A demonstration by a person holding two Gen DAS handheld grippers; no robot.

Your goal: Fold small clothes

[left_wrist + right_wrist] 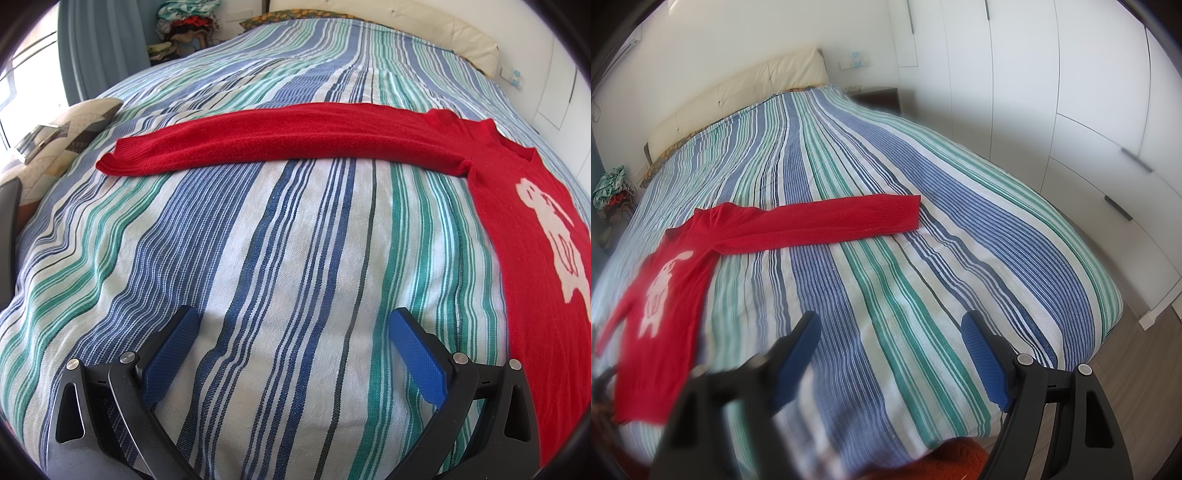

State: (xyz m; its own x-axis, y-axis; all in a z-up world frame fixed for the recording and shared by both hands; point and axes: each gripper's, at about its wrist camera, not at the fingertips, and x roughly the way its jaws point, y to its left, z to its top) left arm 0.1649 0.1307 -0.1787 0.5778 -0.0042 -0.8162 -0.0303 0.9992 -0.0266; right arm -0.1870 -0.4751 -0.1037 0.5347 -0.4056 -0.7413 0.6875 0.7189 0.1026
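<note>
A small red sweater [524, 206] with a white animal figure on its front lies flat on the striped bedspread [258, 258]. In the left wrist view one sleeve [280, 142] stretches out to the left, its cuff at the far left. My left gripper [293, 325] hovers open over bare bedspread, below that sleeve and left of the sweater's body. In the right wrist view the sweater [665, 288] lies at the left and its other sleeve [827, 219] runs out to the right. My right gripper [890, 328] is open above bare bedspread, right of the sweater's body, with nothing between its fingers.
A cream headboard [738, 92] is at the bed's far end. White wardrobe doors [1071, 110] line the right side beyond a strip of wooden floor [1160, 354]. A patterned cushion [70, 136] lies at the bed's left edge. A heap of clothes [188, 26] stands beyond the bed.
</note>
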